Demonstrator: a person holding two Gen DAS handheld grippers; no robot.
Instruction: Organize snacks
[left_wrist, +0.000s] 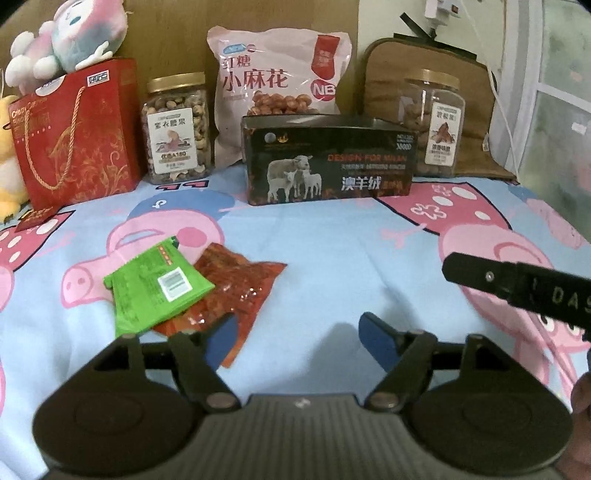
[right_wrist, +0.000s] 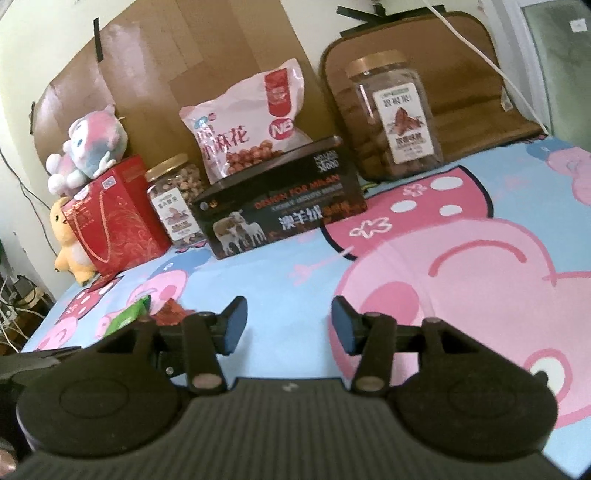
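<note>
Where the green packet (left_wrist: 157, 286) overlaps, red packet (left_wrist: 236, 295) half hidden.

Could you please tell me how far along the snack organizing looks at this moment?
Seemingly done: two gold-lidded clear jars, a pink snack bag and a black sheep-print box stand along the back. In hand: nothing; the left gripper and right gripper are open and empty. Left: the green foil packet lying on the red clear packet, loose on the cartoon-pig sheet.
</note>
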